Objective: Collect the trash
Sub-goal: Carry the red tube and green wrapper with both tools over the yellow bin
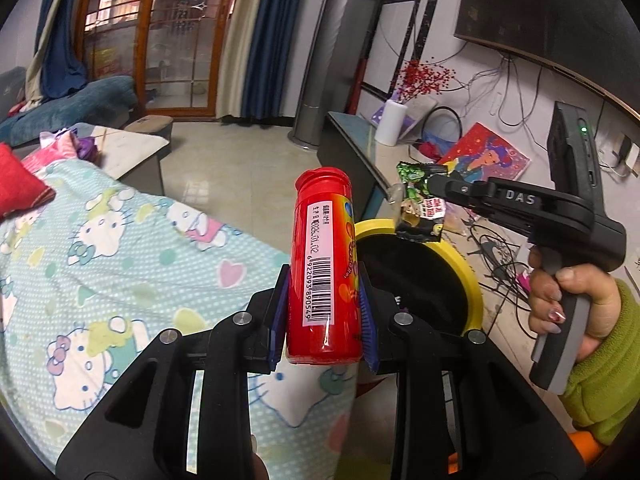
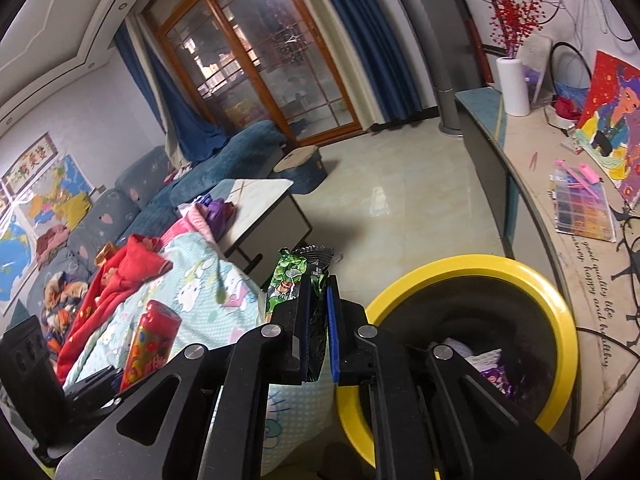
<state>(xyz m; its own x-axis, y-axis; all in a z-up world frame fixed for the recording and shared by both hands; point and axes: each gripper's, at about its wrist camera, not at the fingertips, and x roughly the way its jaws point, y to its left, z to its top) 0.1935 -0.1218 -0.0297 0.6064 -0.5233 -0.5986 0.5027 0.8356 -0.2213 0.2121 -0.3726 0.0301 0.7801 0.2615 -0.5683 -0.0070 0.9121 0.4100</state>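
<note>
Holding a red plastic candy tube (image 1: 322,268), the left gripper (image 1: 324,312) nears the yellow-rimmed black trash bin (image 1: 466,276) at two o'clock. The right gripper (image 2: 318,328) pinches a green snack wrapper (image 2: 290,280). Neither is dropped in yet.

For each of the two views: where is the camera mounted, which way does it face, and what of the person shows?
Left wrist: on the left gripper, facing the red tube it clamps and the yellow-rimmed bin; the person's hand shows.
Right wrist: on the right gripper, over the bin, clamping a green wrapper; no body shows.
Shared: tube, wrapper, bin.
</note>
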